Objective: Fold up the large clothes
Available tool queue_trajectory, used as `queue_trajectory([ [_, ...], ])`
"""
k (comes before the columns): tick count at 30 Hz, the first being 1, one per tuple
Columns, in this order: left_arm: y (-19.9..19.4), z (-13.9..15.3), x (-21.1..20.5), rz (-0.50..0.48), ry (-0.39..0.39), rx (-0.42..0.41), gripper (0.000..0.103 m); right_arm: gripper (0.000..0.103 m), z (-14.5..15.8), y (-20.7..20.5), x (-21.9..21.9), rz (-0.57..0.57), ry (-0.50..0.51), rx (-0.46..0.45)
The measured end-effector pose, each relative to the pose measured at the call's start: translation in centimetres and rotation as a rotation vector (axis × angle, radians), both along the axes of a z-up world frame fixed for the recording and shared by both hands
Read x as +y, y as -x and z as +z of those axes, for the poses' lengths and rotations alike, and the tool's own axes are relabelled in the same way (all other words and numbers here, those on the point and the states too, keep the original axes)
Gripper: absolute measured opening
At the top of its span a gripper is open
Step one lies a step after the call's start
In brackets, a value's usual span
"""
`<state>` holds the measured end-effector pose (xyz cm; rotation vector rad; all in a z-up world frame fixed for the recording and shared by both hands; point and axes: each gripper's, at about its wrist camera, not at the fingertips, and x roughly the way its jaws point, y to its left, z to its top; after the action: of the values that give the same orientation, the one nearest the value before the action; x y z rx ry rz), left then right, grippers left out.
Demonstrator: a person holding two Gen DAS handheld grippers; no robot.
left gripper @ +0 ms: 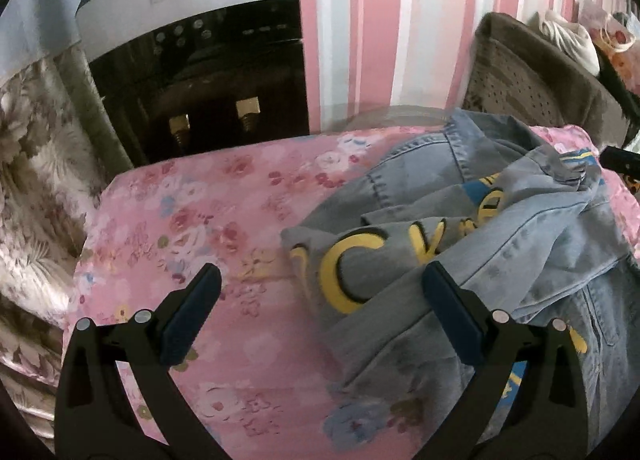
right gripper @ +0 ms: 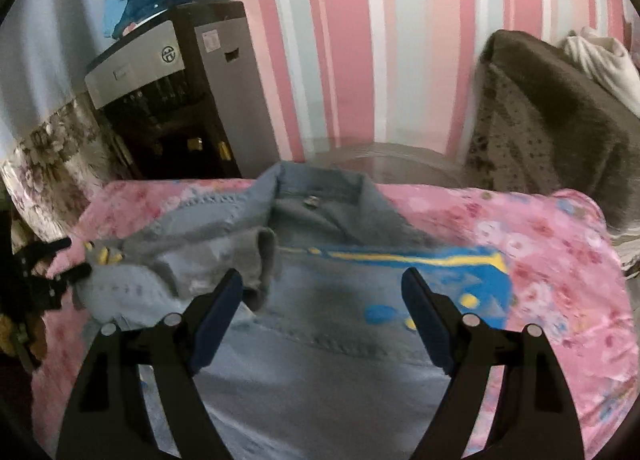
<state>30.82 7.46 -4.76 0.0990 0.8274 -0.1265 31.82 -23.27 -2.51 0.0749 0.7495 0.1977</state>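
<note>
While both sets of jaws stand wide apart with nothing between them, the left gripper hangs low in its frame over the pink floral sheet, its right finger just at the edge of the denim jacket, which fills the right half. The right gripper hovers above the jacket's back, lower centre, collar toward the top. Behind, upper left, stands a water dispenser; a brown blanket is at right.
</note>
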Motion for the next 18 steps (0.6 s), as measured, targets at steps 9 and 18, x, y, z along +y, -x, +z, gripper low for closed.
queue_trajectory([
  [9, 0.6, 0.2, 0.8, 0.019, -0.041, -0.019, 0.100, 0.045, -3.9, -2.5, 4.6, 0.134, 0.004, 0.143],
  [18, 0.4, 1.1, 1.0, 0.055, -0.025, -0.033, 0.100, 0.033, 1.2, 2.6, 2.7, 0.095, 0.080, -0.120],
])
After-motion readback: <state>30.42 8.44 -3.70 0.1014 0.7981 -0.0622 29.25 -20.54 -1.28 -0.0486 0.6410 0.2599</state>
